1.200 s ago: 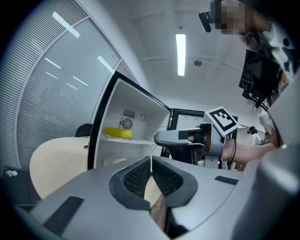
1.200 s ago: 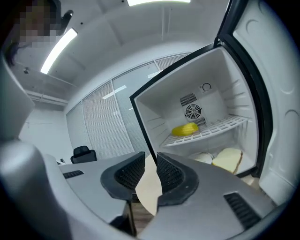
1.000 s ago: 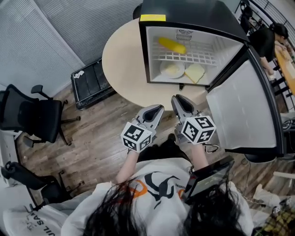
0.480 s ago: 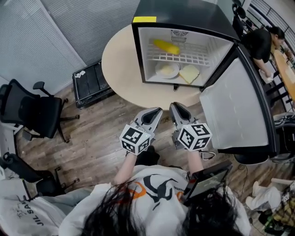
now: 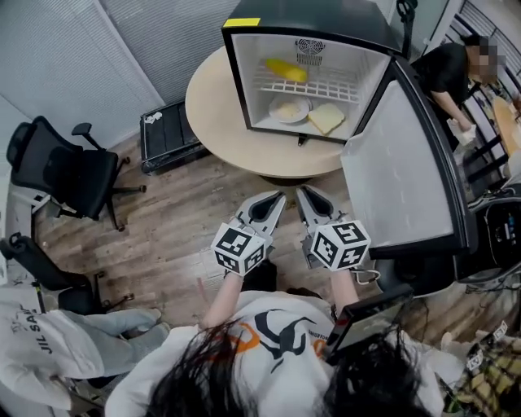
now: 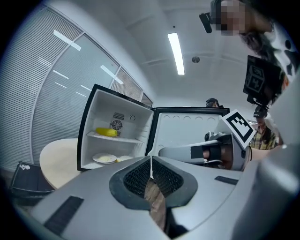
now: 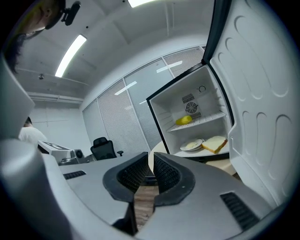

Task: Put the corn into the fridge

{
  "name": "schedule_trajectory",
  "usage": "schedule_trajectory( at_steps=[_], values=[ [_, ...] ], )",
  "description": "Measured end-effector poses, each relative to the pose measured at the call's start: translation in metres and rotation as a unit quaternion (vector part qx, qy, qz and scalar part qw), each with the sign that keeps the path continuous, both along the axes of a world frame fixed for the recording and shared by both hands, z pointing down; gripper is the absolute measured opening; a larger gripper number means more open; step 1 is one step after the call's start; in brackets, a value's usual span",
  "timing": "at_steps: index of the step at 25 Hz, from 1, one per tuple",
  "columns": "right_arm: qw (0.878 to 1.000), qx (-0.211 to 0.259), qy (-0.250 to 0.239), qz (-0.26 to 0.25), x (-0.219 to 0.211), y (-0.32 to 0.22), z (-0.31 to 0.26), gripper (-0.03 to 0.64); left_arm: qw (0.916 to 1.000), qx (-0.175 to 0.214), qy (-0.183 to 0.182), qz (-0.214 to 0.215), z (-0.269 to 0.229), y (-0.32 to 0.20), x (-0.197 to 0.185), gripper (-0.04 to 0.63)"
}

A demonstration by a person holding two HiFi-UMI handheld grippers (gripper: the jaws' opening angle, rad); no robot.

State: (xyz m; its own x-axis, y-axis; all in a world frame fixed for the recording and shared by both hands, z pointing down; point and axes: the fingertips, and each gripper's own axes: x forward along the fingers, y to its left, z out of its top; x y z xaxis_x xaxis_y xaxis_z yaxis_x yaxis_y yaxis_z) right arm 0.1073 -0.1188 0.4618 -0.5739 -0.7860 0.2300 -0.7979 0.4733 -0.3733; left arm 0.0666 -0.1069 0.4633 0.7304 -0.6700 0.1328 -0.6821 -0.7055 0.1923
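1. Starting leftmost: a smooth, pale round table [image 5: 207, 106] is topped by a boxy black fridge [image 5: 309, 15], left open.
2. Left gripper [image 5: 278, 197] is held well short of it, dark mesh-textured pads [image 6: 138, 177] pressed together, nothing caught.
3. Yellow corn [image 5: 286, 69] is already parked on the white wire shelf [image 5: 330, 84], above a plate [image 5: 289, 108] and bread slice [image 5: 326, 119]. It's judged light, stiff, bumpy, maybe slick, and best pinched across the middle.
4. Right gripper [image 5: 304, 191] has just been closed up, empty too, beside the smooth white door [image 5: 399, 163].
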Motion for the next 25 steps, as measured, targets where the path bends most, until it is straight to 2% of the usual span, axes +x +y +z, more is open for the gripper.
schedule_trajectory(
  at_steps=[12, 19, 25],
  values=[
    [0.998, -0.021, -0.018, -0.053, 0.014, 0.076, 0.019, 0.046, 0.9987, -0.028, -0.017, -0.041, 0.021, 0.089, 0.023, 0.009],
    [0.997, -0.015, -0.028, -0.068, 0.004, 0.102, 0.013, 0.046, 0.9983, -0.017, -0.026, -0.049, 0.011, 0.114, 0.017, 0.009],
    [0.997, -0.007, -0.031, -0.065, -0.001, 0.115, 0.004, 0.046, 0.9989, -0.005, -0.02, -0.042, 0.001, 0.128, 0.015, 0.009]
  ],
)
